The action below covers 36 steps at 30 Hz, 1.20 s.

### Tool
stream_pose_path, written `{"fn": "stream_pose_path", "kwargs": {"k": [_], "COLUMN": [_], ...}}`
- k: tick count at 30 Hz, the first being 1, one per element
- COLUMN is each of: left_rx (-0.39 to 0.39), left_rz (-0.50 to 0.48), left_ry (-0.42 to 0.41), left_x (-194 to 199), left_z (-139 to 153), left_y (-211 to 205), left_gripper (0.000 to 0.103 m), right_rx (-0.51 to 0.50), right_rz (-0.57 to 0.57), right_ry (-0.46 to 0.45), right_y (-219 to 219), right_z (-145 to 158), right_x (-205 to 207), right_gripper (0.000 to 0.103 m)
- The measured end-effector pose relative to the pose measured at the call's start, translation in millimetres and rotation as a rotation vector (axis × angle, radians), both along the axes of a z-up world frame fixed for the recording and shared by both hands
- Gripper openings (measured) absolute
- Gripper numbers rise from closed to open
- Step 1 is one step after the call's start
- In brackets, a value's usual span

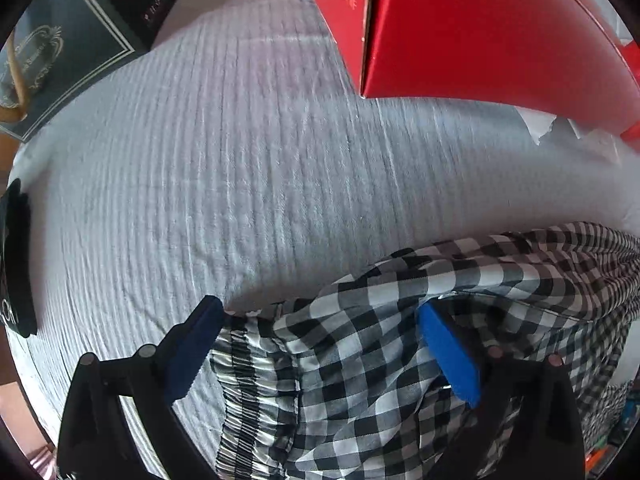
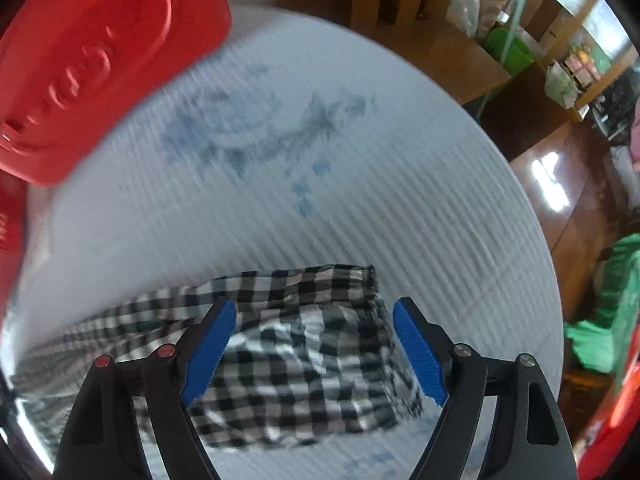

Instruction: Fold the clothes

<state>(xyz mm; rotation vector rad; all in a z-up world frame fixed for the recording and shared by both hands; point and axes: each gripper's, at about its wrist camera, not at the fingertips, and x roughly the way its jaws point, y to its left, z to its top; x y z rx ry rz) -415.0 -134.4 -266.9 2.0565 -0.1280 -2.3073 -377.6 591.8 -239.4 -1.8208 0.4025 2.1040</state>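
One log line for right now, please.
left claw: open over checked garment | right claw: open over same | surface: striped cover

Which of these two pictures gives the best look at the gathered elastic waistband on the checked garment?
The left wrist view. There the waistband runs sharp and close between the open left gripper, its pleats clear. The right wrist view shows only a blurred end of the checked garment under the open right gripper; I cannot make out a waistband there.
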Motion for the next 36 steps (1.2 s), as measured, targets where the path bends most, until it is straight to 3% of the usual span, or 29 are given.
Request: {"fn": "stream_pose_path", "kwargs": {"k": [2, 3, 4, 5, 6, 10, 14, 18, 23, 28, 29, 31, 32, 35, 36], "left_rx": [0.006, 0.015, 0.031, 0.054, 0.075, 0.034, 0.064, 0.063, 0.049, 0.025, 0.024, 0.024, 0.029, 0.063, 0.079], "left_rz": [0.004, 0.008, 0.023, 0.041, 0.062, 0.022, -0.004, -0.058, -0.105, -0.121, -0.122, -0.122, -0.121, -0.154, -0.169], "left_ry": [-0.007, 0.002, 0.005, 0.006, 0.008, 0.137, 0.27, 0.318, 0.292, 0.114, 0.087, 0.038, 0.029, 0.068, 0.099], "left_x": [-2.1, -2.8, -3.4, -3.7, -2.5, 28.0, 94.8, 177.4, 264.1, 302.1, 306.5, 314.9, 318.2, 331.7, 335.7], "left_z": [2.7, 7.2, 12.8, 18.2, 24.1, 73.4, 130.7, 149.5, 126.2, 65.3, 60.9, 54.0, 57.9, 92.2, 108.6], "left_y": [1.0, 1.8, 1.9, 1.7, 2.0, 13.8, 8.7, 1.0, -5.0, -17.7, -18.3, -19.2, -18.8, -12.0, -8.9], "left_gripper": [0.089, 0.065, 0.022, 0.011, 0.006, 0.005, 0.005, 0.005, 0.005, 0.005, 0.005, 0.006, 0.008, 0.03, 0.055], "right_rx": [0.004, 0.005, 0.007, -0.001, -0.014, -0.044, -0.102, -0.134, -0.167, -0.176, -0.165, -0.117, -0.11, -0.125, -0.125], "right_rz": [0.013, 0.022, 0.03, 0.042, 0.054, 0.102, 0.174, 0.217, 0.225, 0.162, 0.142, 0.091, 0.065, -0.017, -0.041], "right_ry": [-0.031, -0.042, -0.053, -0.048, -0.012, 0.209, 0.41, 0.494, 0.453, 0.293, 0.244, 0.172, 0.171, 0.237, 0.258], "right_y": [-3.4, -5.9, -8.4, -10.9, -13.2, -16.7, -12.3, -9.0, -15.0, -27.1, -28.6, -26.7, -23.3, -8.6, -3.5], "right_z": [-14.1, -18.8, -23.5, -23.8, -15.7, 42.6, 99.7, 112.4, 89.5, 43.1, 31.7, 18.9, 19.6, 38.2, 45.7], "right_x": [-5.4, -6.1, -6.8, -6.4, -3.0, 34.8, 117.1, 215.6, 327.0, 403.2, 412.6, 427.0, 433.2, 449.6, 452.9], "right_gripper": [0.081, 0.066, 0.046, 0.02, 0.006, 0.006, 0.006, 0.006, 0.006, 0.008, 0.012, 0.039, 0.042, 0.043, 0.043]}}
